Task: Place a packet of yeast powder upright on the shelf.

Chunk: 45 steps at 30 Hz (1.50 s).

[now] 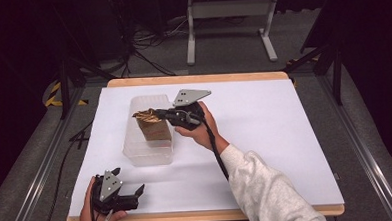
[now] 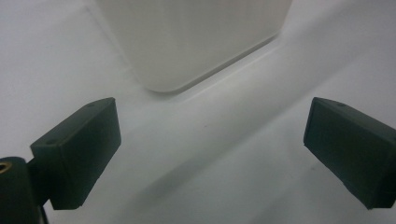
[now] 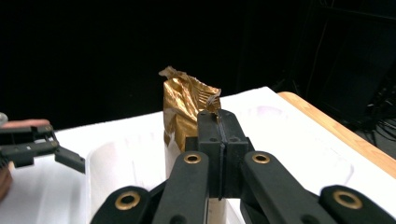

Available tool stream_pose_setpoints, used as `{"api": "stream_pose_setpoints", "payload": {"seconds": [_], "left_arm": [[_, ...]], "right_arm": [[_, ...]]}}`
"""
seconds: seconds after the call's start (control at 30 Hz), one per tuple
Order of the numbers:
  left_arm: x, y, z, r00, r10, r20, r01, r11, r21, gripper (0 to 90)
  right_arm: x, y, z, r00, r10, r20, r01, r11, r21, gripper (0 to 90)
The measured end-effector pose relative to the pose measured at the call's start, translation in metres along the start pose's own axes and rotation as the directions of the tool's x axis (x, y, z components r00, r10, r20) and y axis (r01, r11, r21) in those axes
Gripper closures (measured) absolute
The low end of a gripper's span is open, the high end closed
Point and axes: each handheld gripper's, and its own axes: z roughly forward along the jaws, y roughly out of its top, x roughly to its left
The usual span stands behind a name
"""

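Black jaws of the right tool stand pressed together on the crumpled top edge of a gold foil bag, pinching it just below the crinkled seam. From the high view the same tool reaches in from the right, and the bag stands upright inside a clear plastic bin on the white-covered bench.

To do this step well, as I judge it, the bag should be lowered or lifted straight and slowly, keeping its base flat and clear of the bin's walls; the pinch is on thin foil, which could tear or slip if twisted.

Foil looks stiff and wrinkled, bright gold above with a paler printed panel lower down. Frosted and softly ribbed, the bin has rounded corners.

Near the bench's front edge, the left tool rests idle, jaws spread wide and holding nothing, facing the bin.
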Motion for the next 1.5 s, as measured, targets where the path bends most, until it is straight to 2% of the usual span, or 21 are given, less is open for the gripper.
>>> {"api": "stream_pose_setpoints", "payload": {"seconds": [0.3,0.67,0.73,1.1,1.37,1.5], "left_arm": [[0.000,0.000,0.000,1.0000,-0.001,-0.002,0.001,1.0000,0.005,4.7],[0.000,-0.001,-0.002,1.0000,-0.003,-0.005,0.003,1.0000,0.000,4.8],[0.000,-0.001,-0.002,1.0000,-0.002,-0.005,0.002,1.0000,0.002,4.8],[0.000,-0.001,-0.002,1.0000,0.000,-0.008,0.000,1.0000,0.003,4.8],[-0.001,-0.001,-0.002,0.9999,0.006,-0.009,-0.006,0.9999,0.011,4.8],[-0.001,-0.001,-0.001,0.9999,0.011,-0.007,-0.011,0.9999,0.012,4.8]], "right_arm": [[-0.002,-0.003,-0.012,0.9997,-0.023,0.012,0.022,0.999,0.039,88.7],[0.000,-0.002,-0.014,0.9982,-0.055,0.023,0.054,0.996,0.072,83.3],[0.001,-0.002,-0.013,0.9968,-0.074,0.028,0.071,0.992,0.102,82.3],[0.003,-0.004,-0.016,0.9950,-0.089,0.044,0.083,0.988,0.132,74.5],[0.001,-0.004,-0.025,0.9952,-0.081,0.056,0.072,0.987,0.141,69.0],[0.000,-0.003,-0.031,0.9936,-0.092,0.066,0.080,0.984,0.159,65.3]]}}
